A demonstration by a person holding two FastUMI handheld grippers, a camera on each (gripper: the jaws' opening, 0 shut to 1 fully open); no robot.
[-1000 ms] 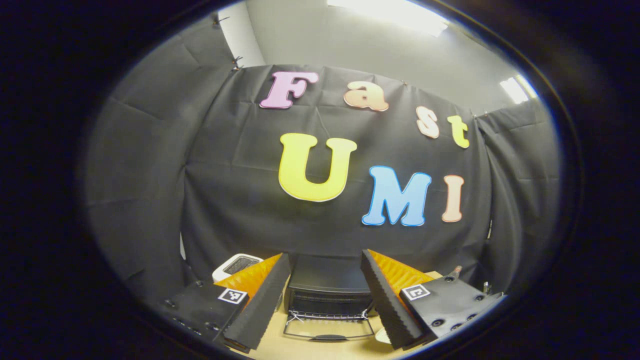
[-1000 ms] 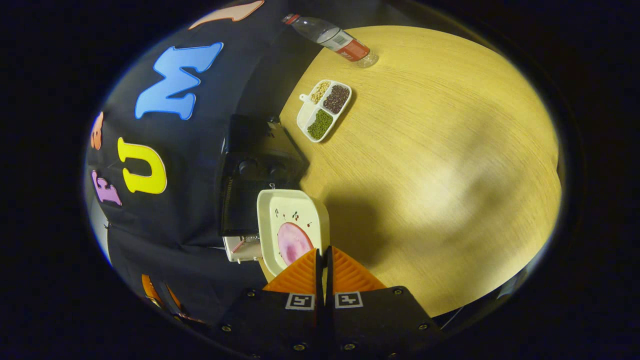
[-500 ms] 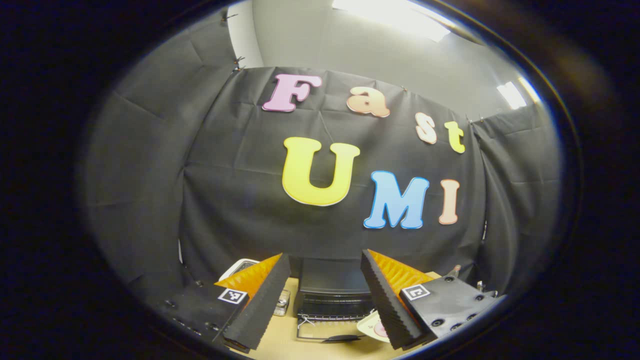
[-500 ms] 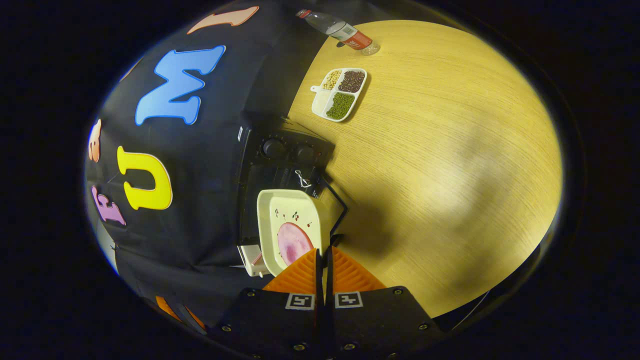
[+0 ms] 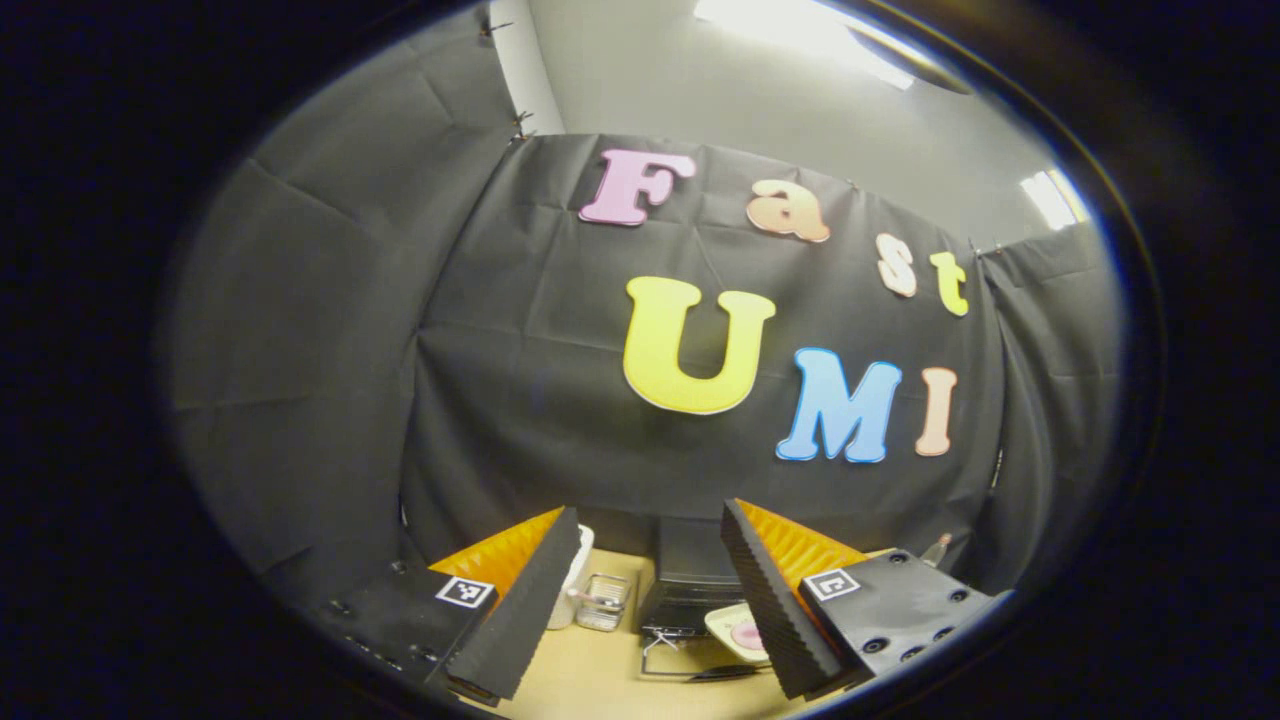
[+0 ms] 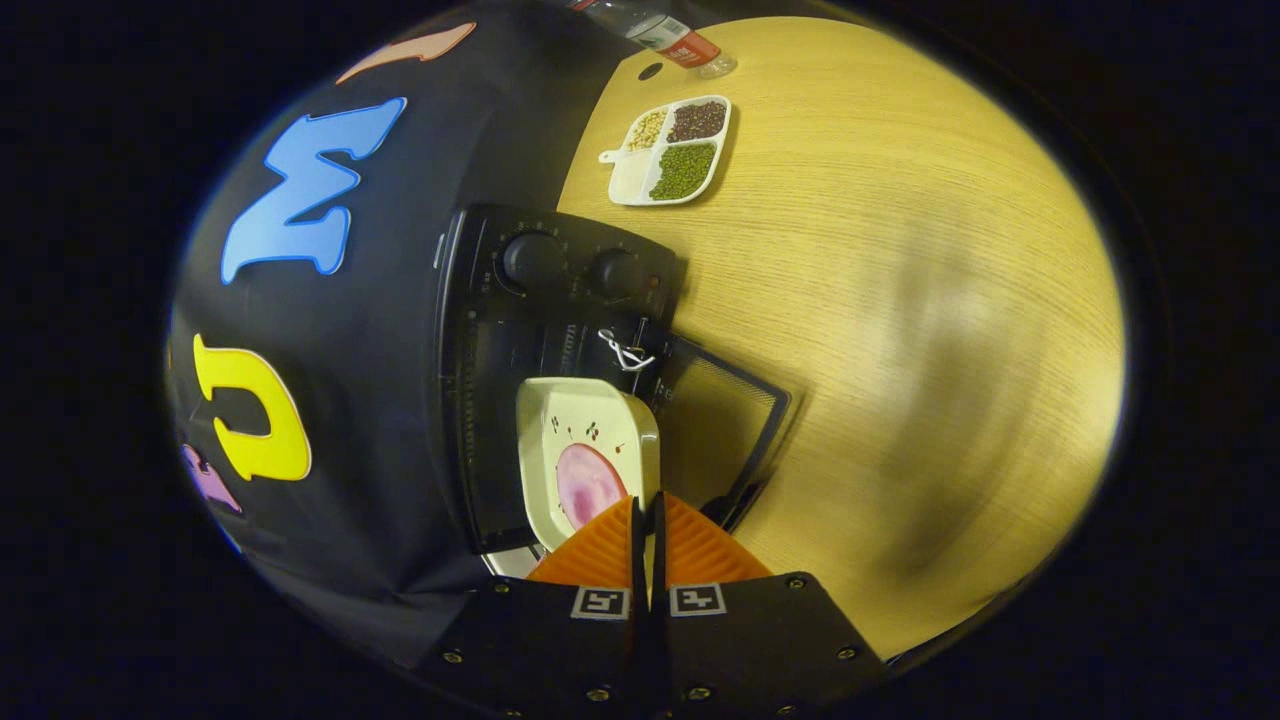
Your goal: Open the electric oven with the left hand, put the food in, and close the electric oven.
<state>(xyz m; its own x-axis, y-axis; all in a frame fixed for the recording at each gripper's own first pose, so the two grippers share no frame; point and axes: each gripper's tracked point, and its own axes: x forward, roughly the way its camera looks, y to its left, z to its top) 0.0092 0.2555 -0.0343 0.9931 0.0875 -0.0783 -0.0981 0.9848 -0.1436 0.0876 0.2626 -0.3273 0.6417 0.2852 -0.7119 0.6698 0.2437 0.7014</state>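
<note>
In the right gripper view the black electric oven point(image 6: 520, 290) stands against the cloth wall with its glass door point(image 6: 725, 420) folded down flat onto the table. My right gripper point(image 6: 645, 505) is shut on the rim of a cream square plate point(image 6: 580, 440) that carries a pink slice of food point(image 6: 585, 485); the plate hangs in front of the oven's mouth. In the left gripper view my left gripper point(image 5: 650, 530) is open and empty, held high and back. Between its fingers, far below, I see the oven point(image 5: 690, 580), its lowered door point(image 5: 690, 665) and the plate point(image 5: 735, 630).
A white divided tray of beans point(image 6: 672, 150) and a lying plastic bottle point(image 6: 665, 30) sit on the wooden table point(image 6: 900, 300) beyond the oven. A white appliance point(image 5: 570, 580) and a small clear box point(image 5: 605, 600) stand left of the oven.
The right gripper has carried the plate closer to the oven's open front, and the door now shows fully lowered. The left gripper has drawn back and swung left.
</note>
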